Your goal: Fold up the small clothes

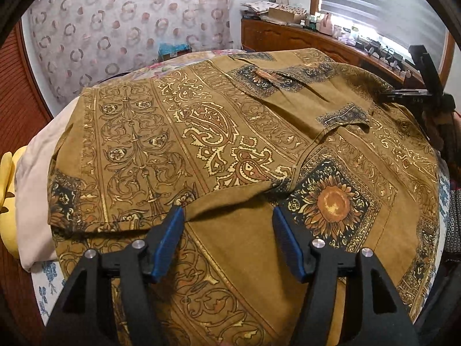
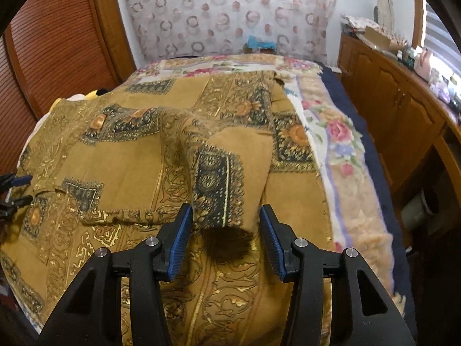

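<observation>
A mustard paisley shirt (image 1: 230,132) lies spread across the bed (image 2: 340,132), covering most of it from the near edge to the floral blanket (image 2: 331,121) at the far side. The left gripper (image 1: 227,225) hovers over a folded-in flap near the near edge, jaws wide apart and holding nothing. The right gripper (image 2: 226,227) is equally open — a sleeve end (image 2: 222,184) lies blurred between its fingers, apparently loose; whether it touches either pad cannot be told. The risk from here appears to be the sleeve: with no grip on it, the soft cloth could slump off line or drag the layer beneath — leaving a crooked fold. A pale garment (image 1: 37,173) at the bed's left edge could also get caught underneath.
</observation>
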`<state>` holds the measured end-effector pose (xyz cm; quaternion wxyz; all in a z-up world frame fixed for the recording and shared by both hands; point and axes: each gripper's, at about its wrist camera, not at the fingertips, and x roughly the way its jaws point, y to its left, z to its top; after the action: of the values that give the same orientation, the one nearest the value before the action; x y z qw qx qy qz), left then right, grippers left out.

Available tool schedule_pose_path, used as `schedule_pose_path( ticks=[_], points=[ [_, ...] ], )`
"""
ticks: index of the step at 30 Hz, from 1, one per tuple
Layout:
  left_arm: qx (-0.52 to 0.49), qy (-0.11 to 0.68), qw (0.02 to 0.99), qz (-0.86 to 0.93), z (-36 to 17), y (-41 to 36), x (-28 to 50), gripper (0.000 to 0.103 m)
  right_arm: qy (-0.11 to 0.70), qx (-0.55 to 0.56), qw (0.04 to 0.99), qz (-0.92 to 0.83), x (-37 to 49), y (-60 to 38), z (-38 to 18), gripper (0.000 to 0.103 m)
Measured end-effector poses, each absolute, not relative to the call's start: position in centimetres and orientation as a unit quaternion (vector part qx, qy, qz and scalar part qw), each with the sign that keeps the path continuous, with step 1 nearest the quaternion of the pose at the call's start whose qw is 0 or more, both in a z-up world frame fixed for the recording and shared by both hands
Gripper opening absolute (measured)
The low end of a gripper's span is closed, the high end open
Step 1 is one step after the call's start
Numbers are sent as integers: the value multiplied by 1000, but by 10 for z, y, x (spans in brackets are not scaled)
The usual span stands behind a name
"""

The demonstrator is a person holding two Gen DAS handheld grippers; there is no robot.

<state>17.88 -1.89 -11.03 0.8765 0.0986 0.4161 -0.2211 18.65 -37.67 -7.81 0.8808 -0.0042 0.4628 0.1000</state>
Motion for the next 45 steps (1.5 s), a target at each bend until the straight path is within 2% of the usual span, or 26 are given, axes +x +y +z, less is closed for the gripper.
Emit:
schedule_pose_path(
  ticks=[17, 26, 28, 29, 37, 43, 45],
  points=[
    [87, 427, 877, -204, -109, -15, 183, 65, 451, -5, 888, 95, 179, -376, -84, 49],
    [10, 385, 912, -140, -71, 50, 170, 54, 452, -34, 888, 81, 178, -367, -87, 49],
    [9, 389, 914, -117, -73, 64, 175, 45, 452, -34, 888, 81, 178, -368, -86, 49],
    [8, 390, 914, -110, -74, 68, 178, 44, 452, -34, 888, 81, 178, -368, -86, 49],
    [12, 411, 910, -50, -95, 86, 202, 44, 452, -36, 888, 80, 178, -367, -87, 49],
    [8, 396, 916, -65, -93, 84, 211, 43, 452, -36, 888, 80, 178, -367, -87, 49],
    [23, 394, 916, -79, -92, 78, 212, 30, 452, -36, 888, 80, 178, -367, -87, 49]
  ],
)
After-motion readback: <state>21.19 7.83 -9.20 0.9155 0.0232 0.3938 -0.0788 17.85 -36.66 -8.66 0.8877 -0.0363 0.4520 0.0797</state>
